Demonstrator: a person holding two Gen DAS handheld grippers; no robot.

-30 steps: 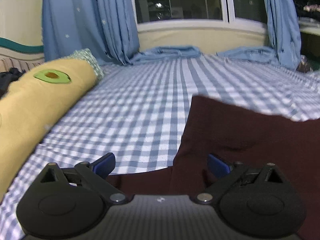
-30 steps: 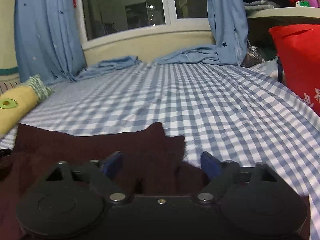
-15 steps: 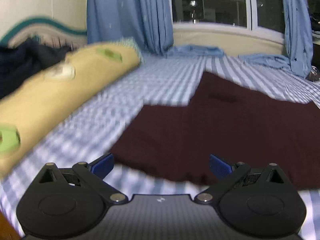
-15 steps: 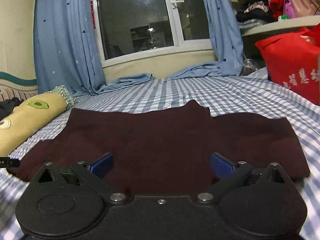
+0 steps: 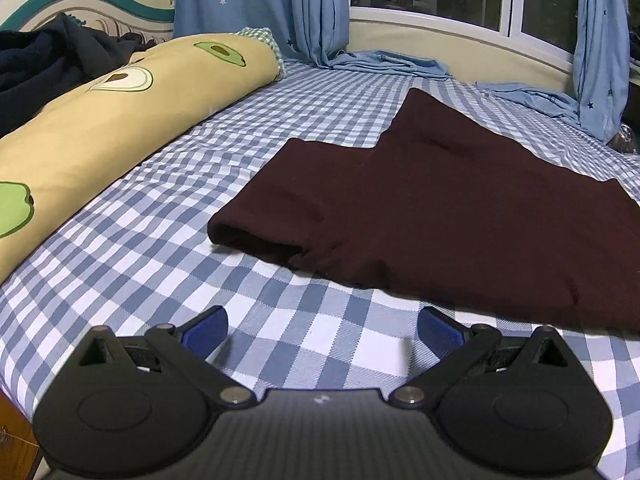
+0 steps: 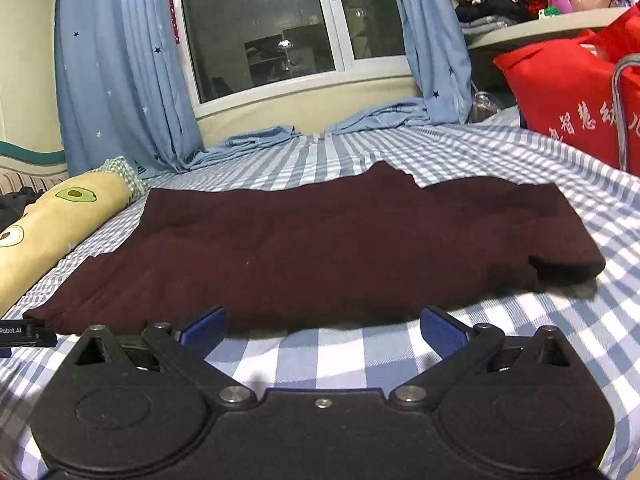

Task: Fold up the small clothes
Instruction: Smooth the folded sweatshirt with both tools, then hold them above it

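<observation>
A dark maroon garment (image 5: 460, 208) lies spread flat on the blue-and-white checked bed sheet (image 5: 132, 248), with a short sleeve pointing left. It fills the middle of the right wrist view (image 6: 320, 248). My left gripper (image 5: 322, 330) is open and empty, just short of the garment's near left edge. My right gripper (image 6: 322, 330) is open and empty, just short of the garment's near hem. Neither touches the cloth.
A long yellow avocado-print bolster (image 5: 100, 120) lies along the left side, also in the right wrist view (image 6: 52, 228). Dark clothes (image 5: 48, 64) are heaped behind it. A red bag (image 6: 580, 100) stands at the right. Blue curtains (image 6: 120, 80) and a window are at the back.
Both grippers have pulled back from the garment and let it lie flat. They were right over the cloth; now checked sheet shows between the fingers. The left view swung left.
</observation>
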